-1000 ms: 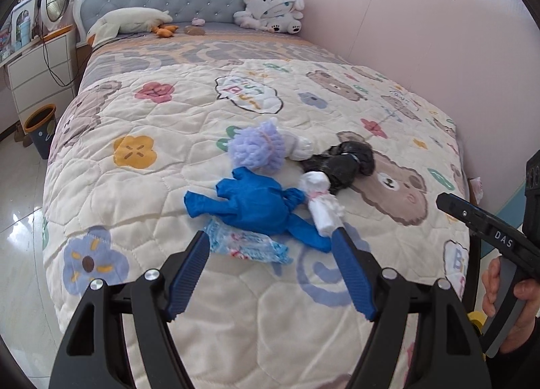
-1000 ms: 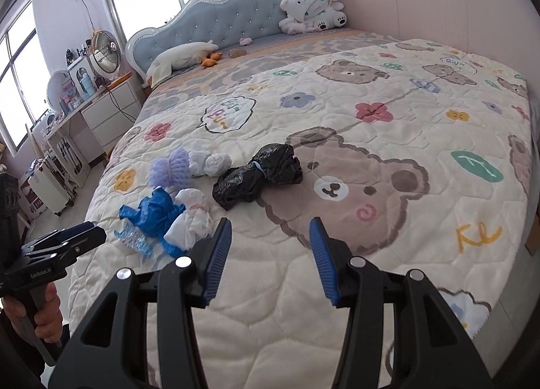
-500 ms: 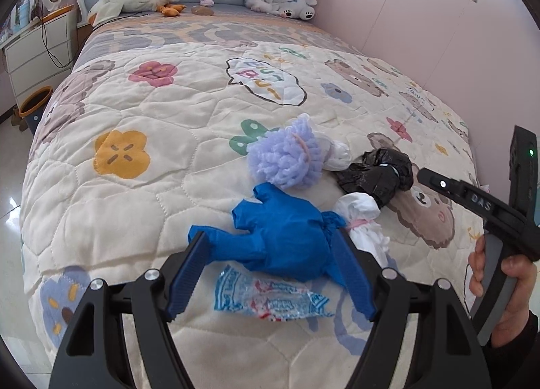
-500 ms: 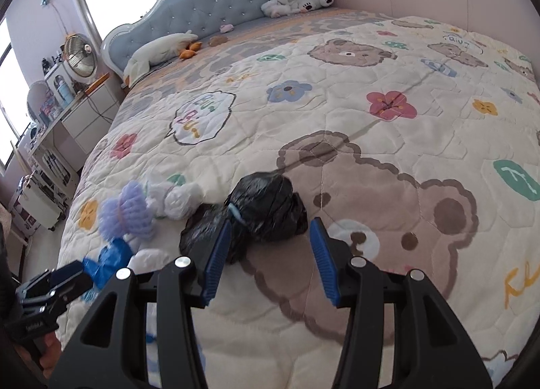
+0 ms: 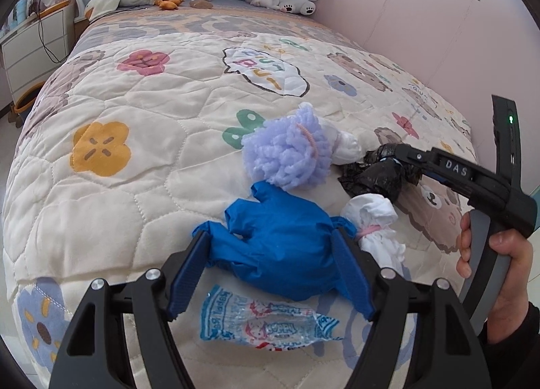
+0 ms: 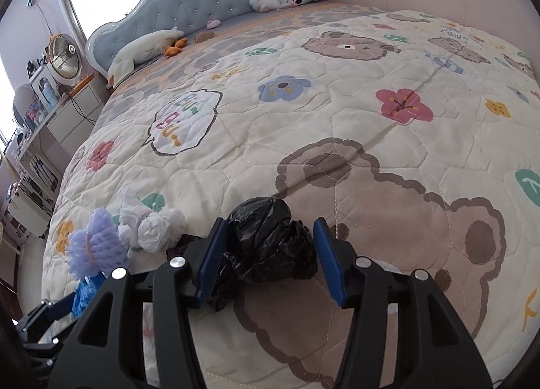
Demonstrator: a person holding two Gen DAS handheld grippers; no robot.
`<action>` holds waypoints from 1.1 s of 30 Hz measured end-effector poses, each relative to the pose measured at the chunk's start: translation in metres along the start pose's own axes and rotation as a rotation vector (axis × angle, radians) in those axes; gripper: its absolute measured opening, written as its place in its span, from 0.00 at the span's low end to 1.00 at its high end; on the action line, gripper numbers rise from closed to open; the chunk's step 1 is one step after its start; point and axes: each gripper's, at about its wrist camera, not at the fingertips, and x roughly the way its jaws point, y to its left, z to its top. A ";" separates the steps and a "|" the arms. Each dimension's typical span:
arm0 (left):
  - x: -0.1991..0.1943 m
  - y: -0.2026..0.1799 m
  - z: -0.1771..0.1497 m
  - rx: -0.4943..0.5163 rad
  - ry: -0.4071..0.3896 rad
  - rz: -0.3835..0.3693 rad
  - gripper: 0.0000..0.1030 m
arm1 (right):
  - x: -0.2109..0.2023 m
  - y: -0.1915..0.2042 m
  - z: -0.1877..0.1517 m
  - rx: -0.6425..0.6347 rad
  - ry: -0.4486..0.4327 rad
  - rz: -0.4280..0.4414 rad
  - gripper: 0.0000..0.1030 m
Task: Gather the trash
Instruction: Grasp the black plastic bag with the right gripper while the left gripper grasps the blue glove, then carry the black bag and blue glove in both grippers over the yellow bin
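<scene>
Both tools gape, holding nothing – left tool (image 5: pixel 270 271) straddles the crumpled blue plastic bag (image 5: pixel 280 250), right tool (image 6: pixel 270 257) the black plastic bag (image 6: pixel 266 244) – close squarely, clear of the quilt

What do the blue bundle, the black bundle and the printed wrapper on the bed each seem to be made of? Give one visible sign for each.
Blue bundle: thin, matte, crinkly sheet, perhaps plastic or non-woven cloth; it bunches into soft folds.
Black bundle: thin glossy plastic film, like a bin bag; shiny highlights on sharp creases.
Printed wrapper: clear plastic film with blue print; the quilt shows through it.
</scene>
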 end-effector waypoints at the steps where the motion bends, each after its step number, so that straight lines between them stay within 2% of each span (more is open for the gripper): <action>1: 0.001 -0.001 -0.001 0.009 0.001 0.002 0.60 | 0.001 0.000 -0.001 0.002 0.004 0.002 0.50; 5: 0.004 -0.005 -0.004 0.018 0.004 -0.008 0.39 | 0.006 0.010 -0.003 -0.020 0.014 0.010 0.50; 11: 0.002 -0.005 -0.006 0.017 -0.013 -0.023 0.19 | 0.016 0.022 -0.006 -0.019 0.044 0.039 0.48; 13: 0.001 -0.004 -0.007 0.012 -0.017 -0.027 0.16 | 0.016 0.027 -0.007 -0.034 0.044 0.050 0.35; 16: -0.002 0.000 -0.006 0.003 -0.027 -0.035 0.14 | 0.014 0.034 -0.008 -0.046 0.039 0.058 0.26; 19: -0.007 0.005 -0.006 -0.003 -0.038 -0.035 0.13 | 0.010 0.036 -0.009 -0.043 0.025 0.075 0.22; 33: -0.044 0.041 -0.010 -0.058 -0.082 0.026 0.12 | -0.034 0.047 -0.036 -0.043 0.021 0.158 0.21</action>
